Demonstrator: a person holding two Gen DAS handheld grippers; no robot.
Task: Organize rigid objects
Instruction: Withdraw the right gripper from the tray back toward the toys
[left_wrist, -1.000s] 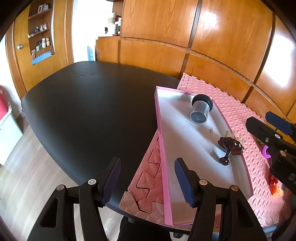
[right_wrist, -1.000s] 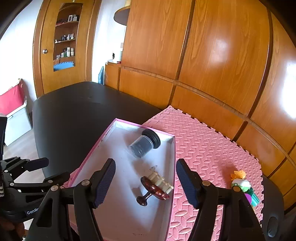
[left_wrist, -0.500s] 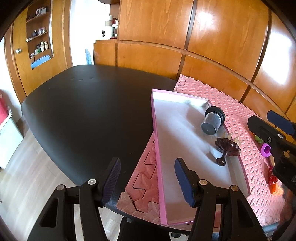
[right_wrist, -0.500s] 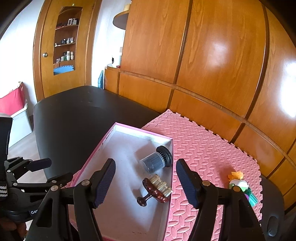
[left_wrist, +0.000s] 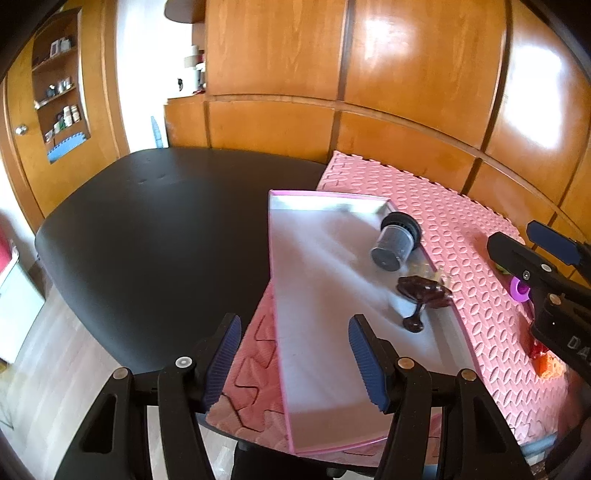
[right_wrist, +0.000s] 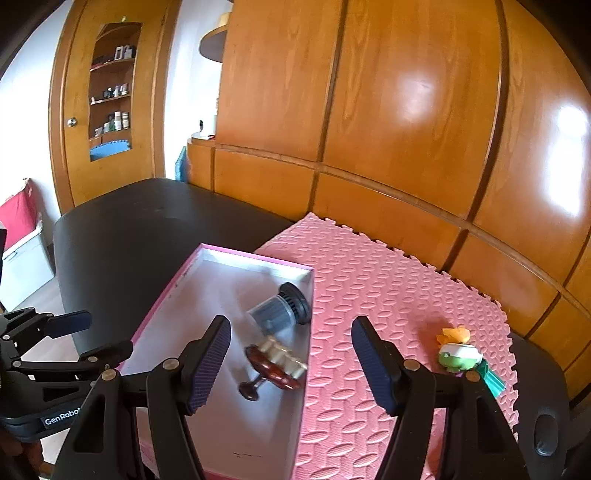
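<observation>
**Both claws released above the pink tray**

The left gripper (left_wrist: 293, 356) hung over the near end of the tray (left_wrist: 276, 295), and its blue fingers (left_wrist: 365, 363) stood apart with nothing between them. The right gripper (right_wrist: 290, 360) was also released and empty; its fingers (right_wrist: 373, 363) stood on both sides of the right wall of the tray (right_wrist: 306, 332), without touching it.

The tray was a long shallow box with a pink rim and a white floor. It lay partly on the pink foam mat (right_wrist: 388, 288) and partly on the black table (left_wrist: 147, 229). Inside it, near the far right corner, a small jar (right_wrist: 280, 312) with a black lid lay on its side. Just beside the jar, on the near side, a dark brown brush (right_wrist: 271, 371) with pale bristles lay against the right wall; whether the two touched could not be told.

On the mat, to the right of the tray and well apart from it, some small colourful toys (right_wrist: 458, 352) were lying, green, white and orange. A wall of wooden panels (right_wrist: 406, 110) stood behind the table.
</observation>
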